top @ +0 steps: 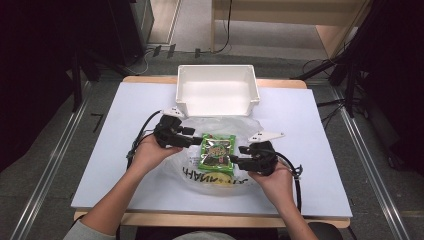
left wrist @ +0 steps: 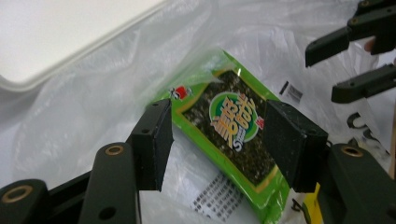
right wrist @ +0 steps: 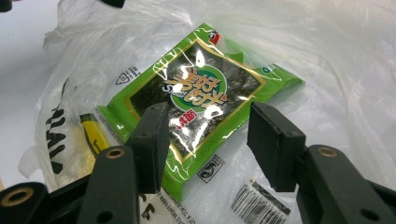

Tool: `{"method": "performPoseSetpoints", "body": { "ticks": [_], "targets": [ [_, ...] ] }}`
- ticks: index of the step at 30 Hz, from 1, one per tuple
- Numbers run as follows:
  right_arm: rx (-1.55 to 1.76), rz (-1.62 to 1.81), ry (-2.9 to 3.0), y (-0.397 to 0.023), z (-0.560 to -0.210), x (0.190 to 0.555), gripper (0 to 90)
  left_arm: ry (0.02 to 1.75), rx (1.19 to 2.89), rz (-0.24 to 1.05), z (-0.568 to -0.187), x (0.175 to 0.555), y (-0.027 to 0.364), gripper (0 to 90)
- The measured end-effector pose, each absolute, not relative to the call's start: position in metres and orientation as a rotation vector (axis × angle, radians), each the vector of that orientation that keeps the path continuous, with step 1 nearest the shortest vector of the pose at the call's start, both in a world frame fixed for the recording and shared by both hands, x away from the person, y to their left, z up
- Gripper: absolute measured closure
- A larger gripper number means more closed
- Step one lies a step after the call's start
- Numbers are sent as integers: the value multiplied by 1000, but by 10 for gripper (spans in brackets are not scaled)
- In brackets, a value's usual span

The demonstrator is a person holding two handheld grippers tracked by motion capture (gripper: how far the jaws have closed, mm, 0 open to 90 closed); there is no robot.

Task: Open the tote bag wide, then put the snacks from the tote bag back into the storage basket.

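The tabletop point(top: 125, 150) is flat and pale, almost white, with a strip of wood showing at its near and far edges. It stands on a grey floor point(top: 45, 165) with metal rails on both sides. The room around it is dark, with black stands and cables at the left and right, and a wooden bench point(top: 280, 10) at the back.

One white tub point(top: 218, 102) sits at the far middle of the tabletop. In front of it lies one thin see-through plastic bag point(top: 195, 175) with black letters on it (the letters read upside down from the high view). One green snack packet point(top: 218, 152) lies flat on the bag, in the middle of the tabletop, just in front of the tub. A bit of something yellow point(right wrist: 93, 133) peeks out under the bag, near the packet.

There are two tongs, one in each hand. The left tongs point(top: 194, 141) sit just left of the packet. In the left gripper view their jaws stand wide apart and hold nothing; the packet lies past them. The right tongs point(top: 235, 160) sit just right of the packet. Their jaws are apart too, with nothing gripped; the packet lies below and beyond them.

Nothing stands between the tongs and the packet.
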State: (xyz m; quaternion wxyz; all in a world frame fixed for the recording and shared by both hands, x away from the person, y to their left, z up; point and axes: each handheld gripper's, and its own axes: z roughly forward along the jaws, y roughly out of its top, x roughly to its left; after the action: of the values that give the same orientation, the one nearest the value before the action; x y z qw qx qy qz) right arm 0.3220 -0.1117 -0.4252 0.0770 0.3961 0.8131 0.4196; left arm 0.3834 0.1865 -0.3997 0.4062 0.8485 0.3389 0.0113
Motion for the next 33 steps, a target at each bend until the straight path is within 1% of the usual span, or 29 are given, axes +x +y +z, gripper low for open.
{"method": "performPoseSetpoints", "body": {
  "ticks": [15,18,20,21,22,24,26,27,30,33],
  "targets": [
    [1194,1264,2429,-111,-428,321,488,857,2150,13,-412,359,195,420],
    [1172,1249,2427,-112,-430,321,489,840,2171,34,-414,356,194,436],
    [1173,1254,2427,-112,-431,321,489,846,2163,24,-416,356,193,461],
    [1178,1255,2429,-112,-432,321,489,855,2156,18,-416,356,193,478],
    [1173,1256,2426,-112,-433,321,489,864,2158,20,-417,355,193,528],
    [1170,1259,2429,-111,-433,320,489,892,2164,32,-418,355,191,653],
    [1175,1260,2431,-109,-434,320,483,899,2147,17,-419,355,190,777],
    [1175,1260,2431,-109,-434,320,483,899,2138,10,-420,355,189,777],
    [1177,1267,2428,-106,-435,320,478,897,2142,15,-425,357,179,891],
    [1175,1272,2427,-105,-435,320,478,899,2156,11,-429,359,174,899]
  ]
}}
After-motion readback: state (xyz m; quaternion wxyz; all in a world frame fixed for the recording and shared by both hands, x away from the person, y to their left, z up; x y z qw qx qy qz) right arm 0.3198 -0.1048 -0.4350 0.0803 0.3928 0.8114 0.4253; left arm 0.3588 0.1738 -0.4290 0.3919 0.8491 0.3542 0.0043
